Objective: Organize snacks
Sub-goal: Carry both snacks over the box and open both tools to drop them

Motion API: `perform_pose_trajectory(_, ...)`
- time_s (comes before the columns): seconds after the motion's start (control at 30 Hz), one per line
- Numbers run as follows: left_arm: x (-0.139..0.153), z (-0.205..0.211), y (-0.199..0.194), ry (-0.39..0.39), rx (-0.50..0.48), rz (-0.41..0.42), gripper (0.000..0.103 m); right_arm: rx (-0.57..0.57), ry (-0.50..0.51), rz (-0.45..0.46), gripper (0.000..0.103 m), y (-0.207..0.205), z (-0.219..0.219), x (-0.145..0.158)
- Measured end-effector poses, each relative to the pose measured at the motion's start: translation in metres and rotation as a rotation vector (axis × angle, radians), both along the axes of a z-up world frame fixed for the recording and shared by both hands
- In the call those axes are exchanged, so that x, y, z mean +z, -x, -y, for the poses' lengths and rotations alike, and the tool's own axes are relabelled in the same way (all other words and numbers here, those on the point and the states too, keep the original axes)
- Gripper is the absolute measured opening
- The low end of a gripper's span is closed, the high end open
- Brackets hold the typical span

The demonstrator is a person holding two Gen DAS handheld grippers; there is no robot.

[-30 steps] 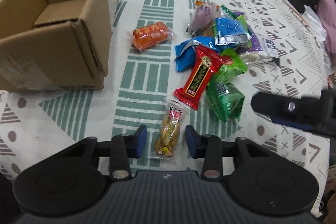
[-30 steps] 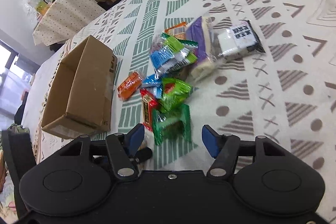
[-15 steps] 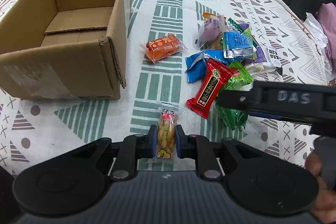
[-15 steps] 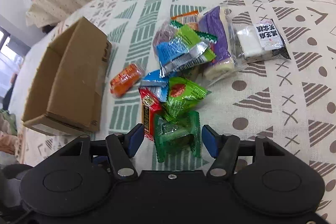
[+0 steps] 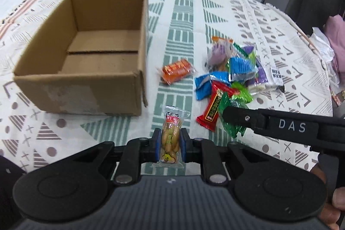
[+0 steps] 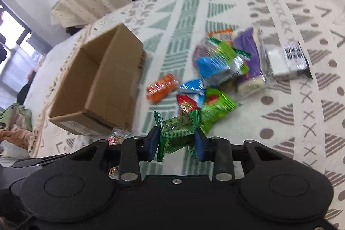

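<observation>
With both tongs already loaded, time to carry to the cardboard box (image 5: 86, 53), upper left of the left wrist frame, open and showing a bare floor. Left gripper (image 5: 170, 144) pinched narrow on the clear peanut-snack packet (image 5: 171, 135) at lower centre; right gripper (image 6: 175, 142) clamped on the dark green candy packet (image 6: 177, 133), crinkled between the pads. Best to lift each clear of the patterned tablecloth (image 5: 185, 14), cross over the near wall rather than nudging it, and release low inside. Remaining pile of wrappers (image 5: 232, 70) at centre right, orange packet (image 5: 176, 69) just beside the box.
</observation>
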State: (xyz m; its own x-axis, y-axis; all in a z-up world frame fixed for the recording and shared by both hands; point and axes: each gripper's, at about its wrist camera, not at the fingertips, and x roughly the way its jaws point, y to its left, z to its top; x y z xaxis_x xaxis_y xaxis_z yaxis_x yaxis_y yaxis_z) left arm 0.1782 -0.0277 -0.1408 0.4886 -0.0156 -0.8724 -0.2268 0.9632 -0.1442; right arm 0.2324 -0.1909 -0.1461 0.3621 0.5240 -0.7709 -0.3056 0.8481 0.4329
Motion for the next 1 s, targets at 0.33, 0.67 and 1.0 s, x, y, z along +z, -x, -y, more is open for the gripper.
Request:
perform_pose_trajectory(0.33,0.049,-0.022,0.022,-0.034,0.053,0.091,0.017,0.053,-0.087,0.115,0.034,0.019,-0.011,0.032)
perform_pose_trajectory(0.67,0.081,-0.047,0.04,-0.065,0.119,0.157,0.017,0.093,-0.12,0.195,0.034,0.032,-0.033,0.048)
perform_pose_trajectory(1.0,0.098,-0.075,0.048,-0.078,0.179,0.195,0.017,0.143,-0.147,0.225,0.034,0.032,-0.065,0.062)
